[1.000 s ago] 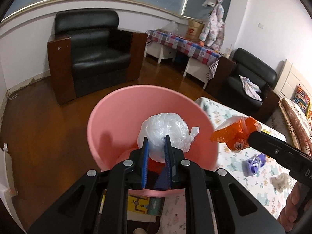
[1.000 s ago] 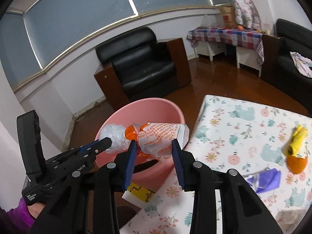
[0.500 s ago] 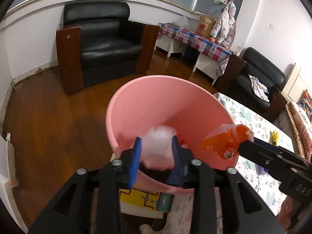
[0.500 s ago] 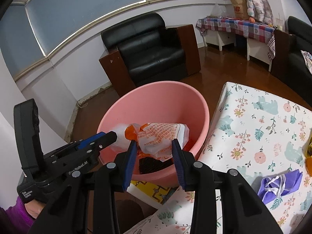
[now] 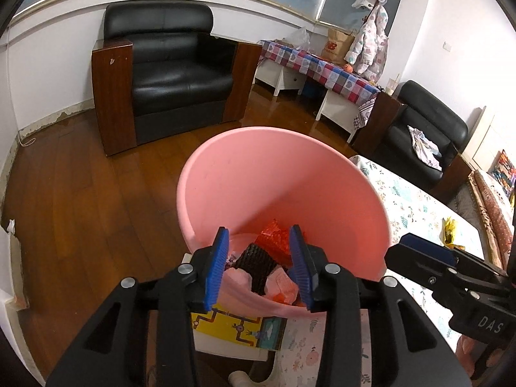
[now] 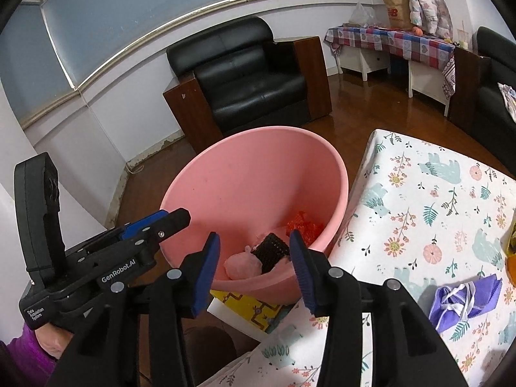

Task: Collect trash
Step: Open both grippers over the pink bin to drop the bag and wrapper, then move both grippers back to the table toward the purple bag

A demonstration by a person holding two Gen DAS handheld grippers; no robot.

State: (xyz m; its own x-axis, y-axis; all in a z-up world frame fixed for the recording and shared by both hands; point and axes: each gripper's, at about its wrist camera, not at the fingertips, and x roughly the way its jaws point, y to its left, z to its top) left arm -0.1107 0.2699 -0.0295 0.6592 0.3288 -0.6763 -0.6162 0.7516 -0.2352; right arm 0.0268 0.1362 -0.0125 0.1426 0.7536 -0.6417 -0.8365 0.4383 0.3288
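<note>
Both claws hang over the pink bucket (image 5: 245,187), pointing down into it.

Left claw (image 5: 259,266): jaws apart and opening, nothing between them. Blue pads frame the rubbish at the bottom of the bucket.

Right claw (image 6: 254,266): jaws apart and opening too, nothing between them. In the left wrist view it comes in from the right, its tip over the bucket's right rim.

Trash in the bucket: a black mesh piece (image 6: 272,251), a crumpled red wrapper (image 5: 274,237) behind it, and pale pinkish lumps (image 6: 242,266) beside the mesh. All of it sits low, at the near side of the bucket floor.

The bucket stands on the wood floor (image 5: 80,206), right against the left edge of the table (image 6: 429,193), which has a white floral cloth. A yellow printed box (image 5: 238,325) sits partly under the bucket's near side.

More trash on the table: a crumpled purple bag (image 6: 464,300) near the front right, and a yellow wrapper (image 5: 451,229) by the right edge. An orange bit shows at the right edge in the right wrist view; can't tell what it is.

A hand in a purple sleeve (image 6: 19,351) holds the left claw's grip.

Behind: black armchair (image 5: 167,74) against the wall.
</note>
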